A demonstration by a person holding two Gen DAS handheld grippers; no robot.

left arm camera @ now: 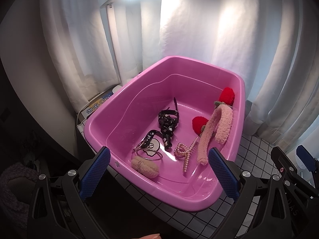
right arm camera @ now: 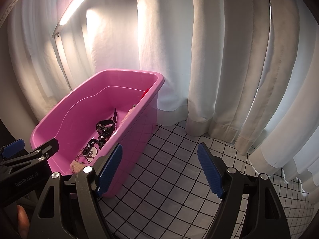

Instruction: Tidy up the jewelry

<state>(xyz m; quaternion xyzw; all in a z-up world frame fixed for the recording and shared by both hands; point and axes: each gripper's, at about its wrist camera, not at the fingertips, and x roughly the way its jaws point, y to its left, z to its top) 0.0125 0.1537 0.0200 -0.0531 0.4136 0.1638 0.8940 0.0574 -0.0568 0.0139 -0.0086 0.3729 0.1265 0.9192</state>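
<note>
A pink plastic tub (left arm camera: 127, 103) (right arm camera: 65, 107) holds the accessories. Inside lie a black studded strap (left arm camera: 166, 122) (right arm camera: 104, 128), a silver bangle (left arm camera: 148, 153), a pearl hair claw (left arm camera: 185, 152), a beige fuzzy scrunchie (left arm camera: 144, 167) and a pink fuzzy headband with red strawberries (left arm camera: 216, 125). My left gripper (left arm camera: 159, 174) hangs open over the tub's near rim, nothing between its blue pads. My right gripper (right arm camera: 160, 169) stands open over the checked cloth beside the tub, holding nothing.
The tub rests on a white cloth with a black grid (right arm camera: 179, 159). White curtains (right arm camera: 219, 59) hang close behind. A lit desk lamp (right arm camera: 74, 6) stands at the back left. A printed box (left arm camera: 97, 104) lies behind the tub. The right gripper (left arm camera: 295, 163) edges into the left wrist view.
</note>
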